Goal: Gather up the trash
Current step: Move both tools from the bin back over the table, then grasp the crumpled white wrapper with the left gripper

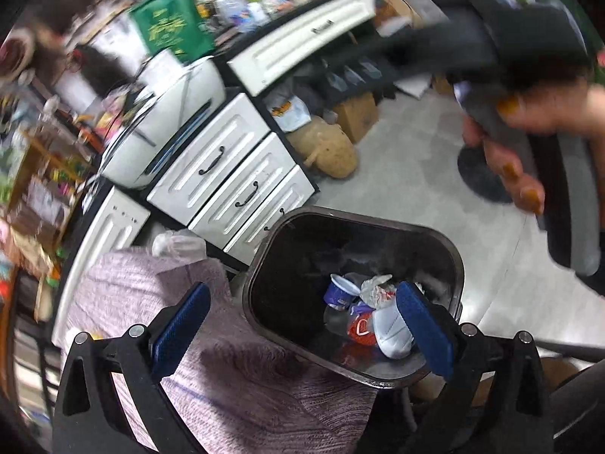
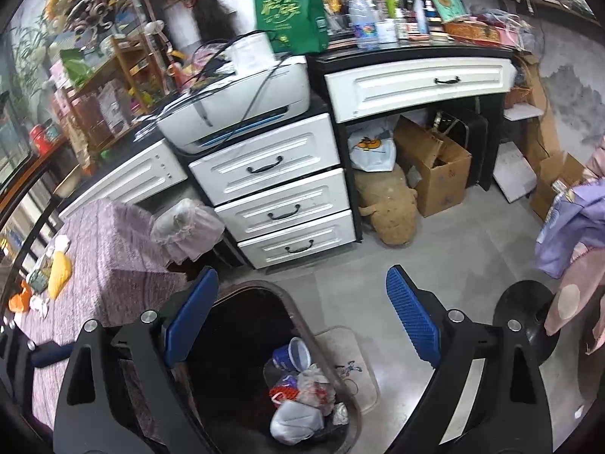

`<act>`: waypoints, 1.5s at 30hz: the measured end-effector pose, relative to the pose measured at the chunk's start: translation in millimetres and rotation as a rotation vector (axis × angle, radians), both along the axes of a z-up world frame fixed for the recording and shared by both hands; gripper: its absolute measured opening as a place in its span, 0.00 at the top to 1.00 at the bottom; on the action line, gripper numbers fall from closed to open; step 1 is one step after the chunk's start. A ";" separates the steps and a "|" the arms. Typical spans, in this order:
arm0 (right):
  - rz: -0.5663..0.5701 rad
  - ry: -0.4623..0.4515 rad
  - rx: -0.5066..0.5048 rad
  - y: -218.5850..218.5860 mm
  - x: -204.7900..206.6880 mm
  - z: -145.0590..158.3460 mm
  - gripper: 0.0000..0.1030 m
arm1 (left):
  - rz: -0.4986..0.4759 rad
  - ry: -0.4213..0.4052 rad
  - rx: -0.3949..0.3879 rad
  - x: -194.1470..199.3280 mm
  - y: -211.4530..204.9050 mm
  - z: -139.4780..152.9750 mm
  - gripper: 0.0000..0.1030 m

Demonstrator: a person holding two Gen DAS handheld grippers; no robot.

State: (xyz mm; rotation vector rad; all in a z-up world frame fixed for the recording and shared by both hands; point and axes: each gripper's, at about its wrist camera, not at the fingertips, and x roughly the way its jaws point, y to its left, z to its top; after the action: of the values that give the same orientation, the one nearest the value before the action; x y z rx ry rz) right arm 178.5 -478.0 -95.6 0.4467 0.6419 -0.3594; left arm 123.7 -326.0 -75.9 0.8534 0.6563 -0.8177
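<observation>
A black trash bin [image 1: 450, 261] stands on the floor beside a purple-covered surface [image 1: 242, 389]. Inside lie a blue cup [image 1: 340, 291], crumpled wrappers [image 1: 374, 289] and a white face mask [image 1: 393, 331]. My left gripper [image 1: 302, 331] is open and empty above the bin's near rim. My right gripper [image 2: 302, 317] is open and empty above the same bin [image 2: 242, 295], where the cup [image 2: 291, 355] and mask [image 2: 295, 418] show. More trash [image 2: 49, 272] lies on the purple surface [image 2: 124, 265] at the left. The right-hand tool and the hand holding it [image 1: 522, 132] show blurred in the left wrist view.
White drawers [image 2: 280, 189] and a printer [image 2: 242, 102] stand behind the bin. Cardboard boxes [image 2: 435, 162] and a tan sack [image 2: 389, 212] sit under the desk. A black round stand base [image 2: 525, 321] and a small mat [image 2: 351, 367] are on the grey floor.
</observation>
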 end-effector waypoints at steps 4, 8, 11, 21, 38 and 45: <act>0.093 0.004 -0.003 25.2 12.5 4.3 0.13 | 0.115 0.138 -0.139 32.5 36.6 17.8 0.05; 0.196 -0.006 -0.036 56.5 27.7 15.0 0.13 | 0.215 0.257 -0.284 62.8 86.8 30.2 0.05; 0.287 -0.014 -0.050 85.1 41.6 21.7 0.13 | 0.269 0.237 -0.319 75.4 121.0 34.1 0.05; 0.578 -0.013 -0.052 189.9 94.5 32.1 0.13 | 0.569 0.168 -0.296 126.8 232.9 27.1 0.05; 0.685 0.034 -0.125 259.9 131.1 41.8 0.13 | 0.864 0.255 -0.366 246.4 315.3 -4.1 0.39; 0.692 0.049 -0.139 271.4 150.5 40.4 0.13 | 0.858 0.196 -0.381 237.7 317.8 0.1 0.57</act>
State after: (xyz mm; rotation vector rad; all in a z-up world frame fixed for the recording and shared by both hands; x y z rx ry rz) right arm 329.0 -206.6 -55.2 0.0648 0.7716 0.2428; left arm 361.4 -8.2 -75.7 0.0964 0.9062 -0.2214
